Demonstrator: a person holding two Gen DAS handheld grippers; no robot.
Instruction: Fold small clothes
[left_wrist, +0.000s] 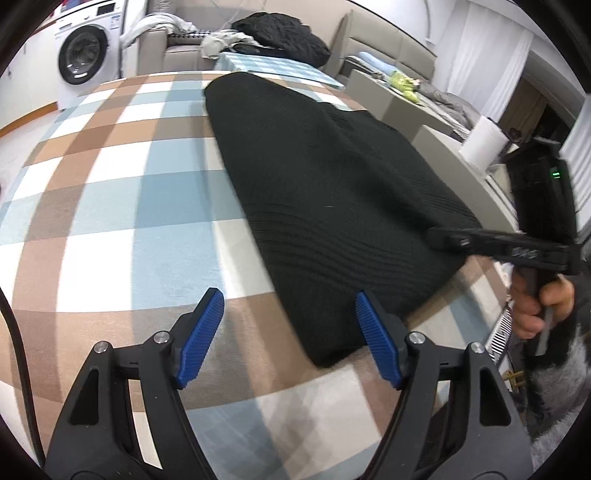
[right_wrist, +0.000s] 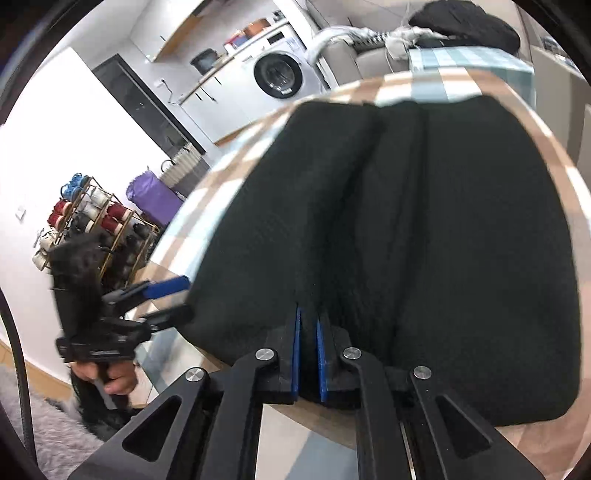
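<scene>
A black knitted garment (left_wrist: 325, 192) lies flat on the checked tablecloth (left_wrist: 110, 206). My left gripper (left_wrist: 290, 306) is open and empty, its blue pads (left_wrist: 201, 332) just above the cloth at the garment's near left corner. My right gripper (right_wrist: 308, 321) is shut on the near hem of the black garment (right_wrist: 406, 229), which bunches into folds between the blue pads (right_wrist: 295, 354). The right gripper also shows in the left wrist view (left_wrist: 461, 242), at the garment's right edge. The left gripper shows in the right wrist view (right_wrist: 173, 299), open beside the garment's left edge.
A washing machine (left_wrist: 83, 55) stands at the back left. A sofa with piled clothes (left_wrist: 280, 35) lies beyond the table. A paper roll (left_wrist: 484, 142) stands at the right. A rack of spools (right_wrist: 88, 218) stands on the floor to the left.
</scene>
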